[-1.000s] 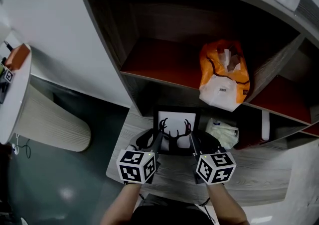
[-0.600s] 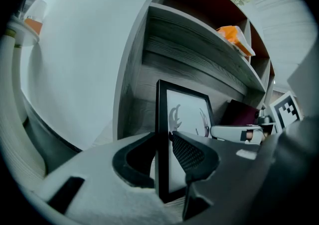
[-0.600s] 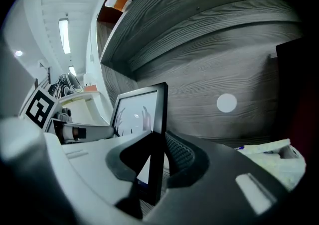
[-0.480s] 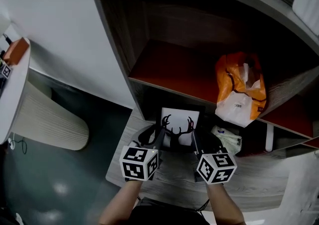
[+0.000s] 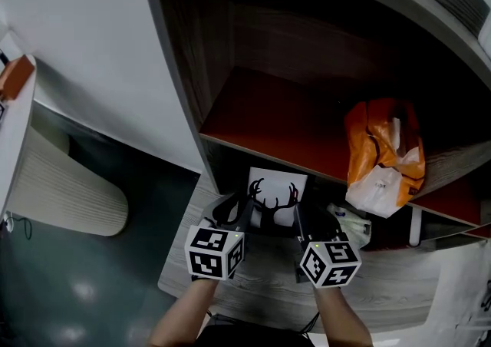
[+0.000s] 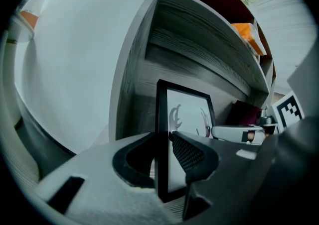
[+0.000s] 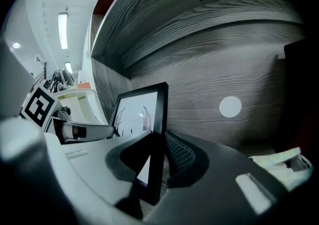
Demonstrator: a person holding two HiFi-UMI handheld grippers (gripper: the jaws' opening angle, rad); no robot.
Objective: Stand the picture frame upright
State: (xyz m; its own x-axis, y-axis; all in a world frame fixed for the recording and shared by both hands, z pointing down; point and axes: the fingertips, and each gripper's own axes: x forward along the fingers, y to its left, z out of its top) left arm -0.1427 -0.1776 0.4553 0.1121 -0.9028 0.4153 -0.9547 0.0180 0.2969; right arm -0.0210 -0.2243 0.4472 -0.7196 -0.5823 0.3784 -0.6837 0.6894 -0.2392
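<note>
The picture frame (image 5: 275, 192) has a black border and a white print of antlers. It stands upright in the low shelf opening, facing me. My left gripper (image 5: 247, 215) is shut on its left edge, and the black border (image 6: 161, 119) sits clamped between the two pads. My right gripper (image 5: 299, 219) is shut on the right edge, where the frame (image 7: 142, 112) rises above the jaws. In both gripper views the lower corners of the frame are hidden by the jaws. The grey wooden back wall of the shelf lies close behind it.
An orange and white bag (image 5: 382, 155) lies on the red shelf board (image 5: 268, 111) above. A white packet (image 5: 351, 224) sits just right of the frame, with a white post (image 5: 415, 227) beyond it. The grey wooden ledge (image 5: 261, 280) runs under my hands. A ribbed white cylinder (image 5: 65, 192) stands at the left.
Both grippers have moved forward together, carrying the frame deeper under the red shelf board. Their hold on the two edges is unchanged.
</note>
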